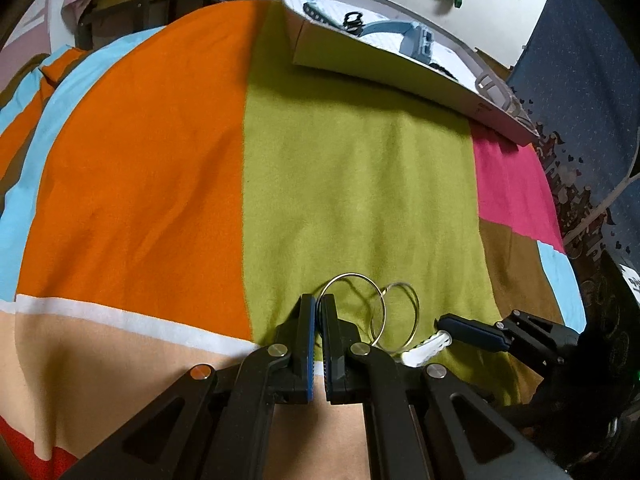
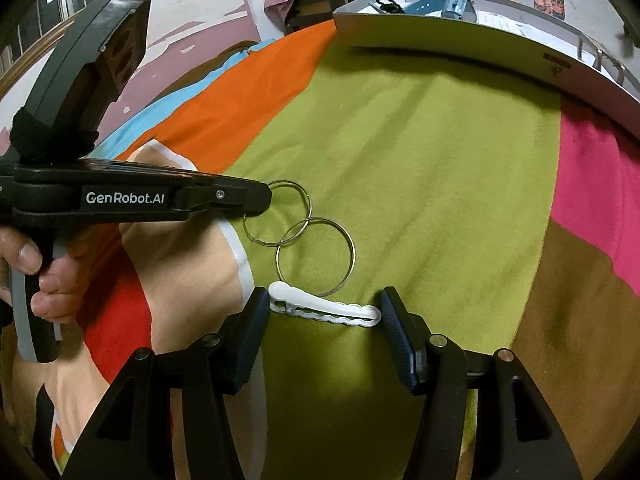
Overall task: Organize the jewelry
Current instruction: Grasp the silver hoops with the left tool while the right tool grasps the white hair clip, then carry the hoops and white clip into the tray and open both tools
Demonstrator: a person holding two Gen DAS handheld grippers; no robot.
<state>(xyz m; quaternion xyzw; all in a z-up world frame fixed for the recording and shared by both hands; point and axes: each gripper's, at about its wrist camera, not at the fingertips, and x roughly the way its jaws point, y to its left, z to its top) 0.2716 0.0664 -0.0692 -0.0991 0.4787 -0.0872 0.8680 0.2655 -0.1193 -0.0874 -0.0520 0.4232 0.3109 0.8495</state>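
Hoop earrings (image 2: 298, 236) lie on green blanket (image 2: 420, 168); our left gripper (image 1: 319, 306) pinches one rim, jaws closed. Right view alone shows right gripper (image 2: 322, 314) open around white clip (image 2: 324, 308), seemingly not touching. Tray (image 2: 460, 50) behind.

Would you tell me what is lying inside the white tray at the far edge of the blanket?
Inside the white tray lie a blue strap and a small black piece. The near wall hides the rest of its floor.

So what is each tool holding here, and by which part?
The left tool pinches a metal ring at its rim. The right tool straddles the white clip, not visibly gripping.
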